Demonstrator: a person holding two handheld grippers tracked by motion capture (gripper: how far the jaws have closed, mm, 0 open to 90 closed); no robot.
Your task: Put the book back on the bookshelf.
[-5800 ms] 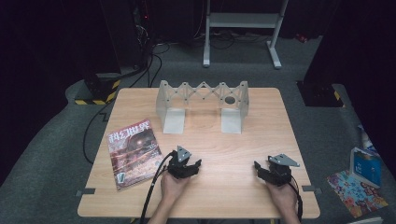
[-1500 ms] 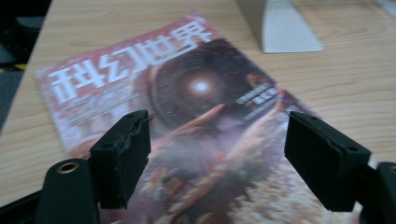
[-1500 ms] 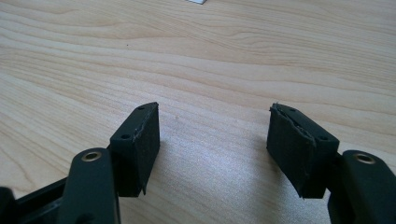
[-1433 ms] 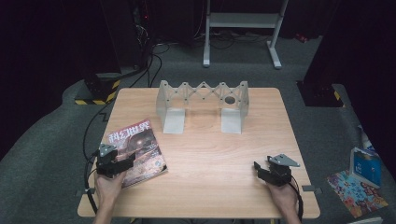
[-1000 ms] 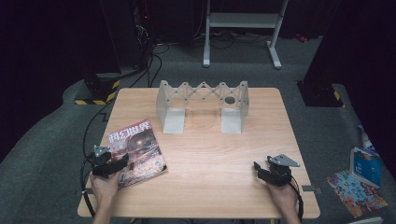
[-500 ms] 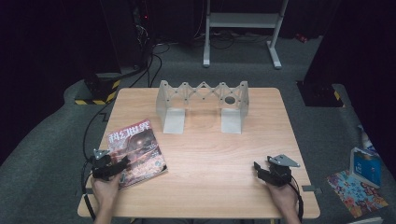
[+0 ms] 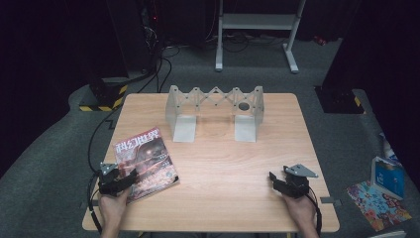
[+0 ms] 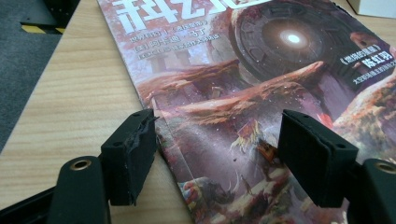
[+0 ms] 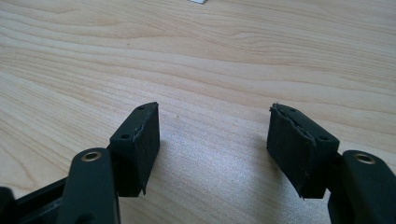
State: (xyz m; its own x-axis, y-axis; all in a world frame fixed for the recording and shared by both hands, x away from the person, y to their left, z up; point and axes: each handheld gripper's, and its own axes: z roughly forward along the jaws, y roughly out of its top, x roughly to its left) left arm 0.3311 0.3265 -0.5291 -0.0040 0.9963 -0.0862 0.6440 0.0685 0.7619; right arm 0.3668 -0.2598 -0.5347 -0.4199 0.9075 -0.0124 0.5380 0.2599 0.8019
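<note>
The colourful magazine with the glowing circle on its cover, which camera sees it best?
The high view: there the whole colourful magazine lies flat on the wooden table, with the left gripper at its near edge. The left gripper view is closer, showing cover details between open jaws, but cuts off the edges. The right gripper view looks at bare wood.

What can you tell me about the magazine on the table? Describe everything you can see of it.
The magazine lies flat and closed, cover up, near the table's front left corner, turned at a slant to the edges. Its glossy cover shows a reddish rocky scene, a glowing round gate and white Chinese title characters. The left gripper stands open over its near left corner, one of its fingers at the cover's edge, the other above the picture.
</note>
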